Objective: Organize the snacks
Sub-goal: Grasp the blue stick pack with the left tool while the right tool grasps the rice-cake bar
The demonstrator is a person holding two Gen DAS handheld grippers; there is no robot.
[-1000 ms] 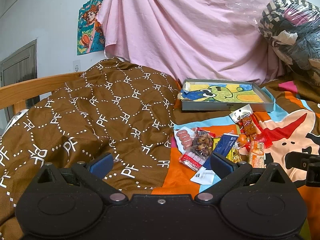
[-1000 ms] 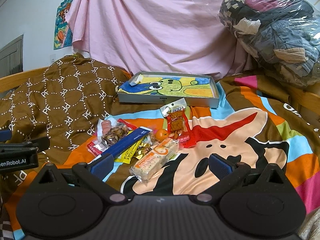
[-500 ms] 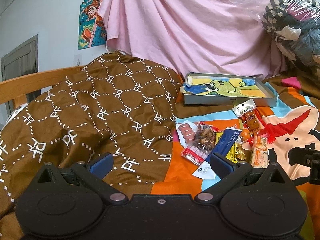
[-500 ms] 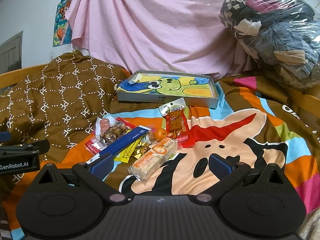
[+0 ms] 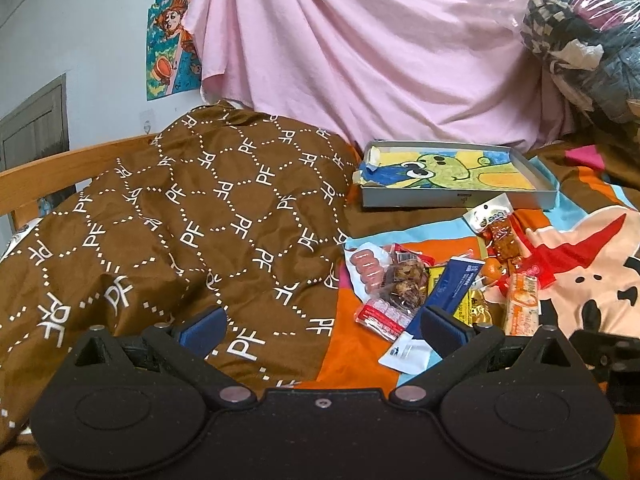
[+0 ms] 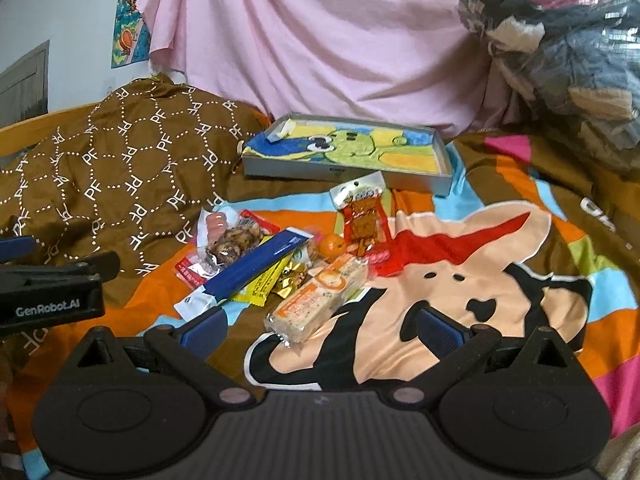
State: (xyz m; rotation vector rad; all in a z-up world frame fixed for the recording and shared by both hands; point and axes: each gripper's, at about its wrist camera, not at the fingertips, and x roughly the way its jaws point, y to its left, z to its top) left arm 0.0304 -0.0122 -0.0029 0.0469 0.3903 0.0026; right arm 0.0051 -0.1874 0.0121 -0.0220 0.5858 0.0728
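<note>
Since a second earlier both views had closed in a little on the snacks, which themselves lay where they had been. The left tongs (image 5: 322, 322) hung spread and empty over the brown blanket (image 5: 192, 220), the right finger just before a blue packet (image 5: 452, 284). On the bed's cartoon cover (image 6: 460, 280) the snacks lay in a loose heap: a pink sausage pack (image 6: 216, 224), a bag of dark nuts (image 6: 234, 242), the blue packet across a yellow one (image 6: 262, 286), a small orange (image 6: 332, 246), a red strip of spicy snacks (image 6: 362, 216) and a long biscuit pack (image 6: 320, 296). Behind them sat a shallow tray (image 6: 344, 170) lined with a frog drawing. The right tongs (image 6: 322, 330) were spread too, holding nothing, near the biscuit pack
</note>
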